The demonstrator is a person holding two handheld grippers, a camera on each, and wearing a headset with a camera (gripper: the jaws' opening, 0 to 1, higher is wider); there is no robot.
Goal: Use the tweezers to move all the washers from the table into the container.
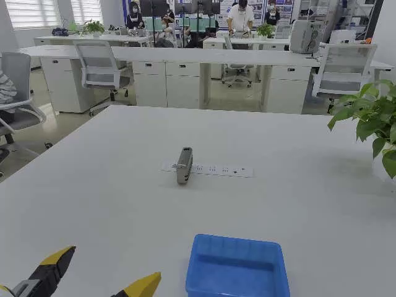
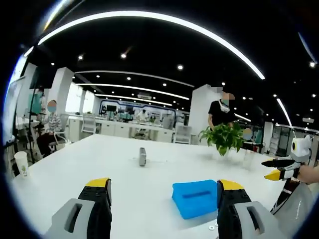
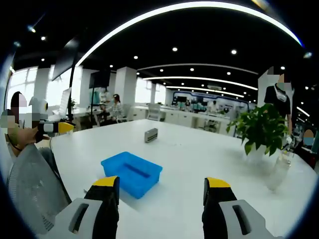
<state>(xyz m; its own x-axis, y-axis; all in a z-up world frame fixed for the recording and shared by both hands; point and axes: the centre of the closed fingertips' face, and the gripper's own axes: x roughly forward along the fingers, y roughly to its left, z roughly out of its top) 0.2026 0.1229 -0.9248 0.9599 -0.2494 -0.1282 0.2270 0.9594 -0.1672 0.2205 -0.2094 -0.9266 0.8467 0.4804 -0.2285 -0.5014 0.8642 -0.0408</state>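
Open-plan office desks and seated staff stretch behind a broad white worktop [image 1: 124,185]. Near its front edge sits the container [image 1: 238,269], a shallow rectangular blue plastic tray with a raised rim. One tiny pale ring, apparently a washer [image 2: 212,227], lies on the worktop just beside the container. The left gripper [image 2: 163,184] hangs left of the container, yellow-tipped jaws spread wide, grasping nothing. The right gripper [image 3: 161,181] faces it from the other side, jaws likewise released. A grey device [image 1: 184,165] rests across a power strip [image 1: 216,169] mid-worktop, with a leafy plant [image 1: 371,117] at right.
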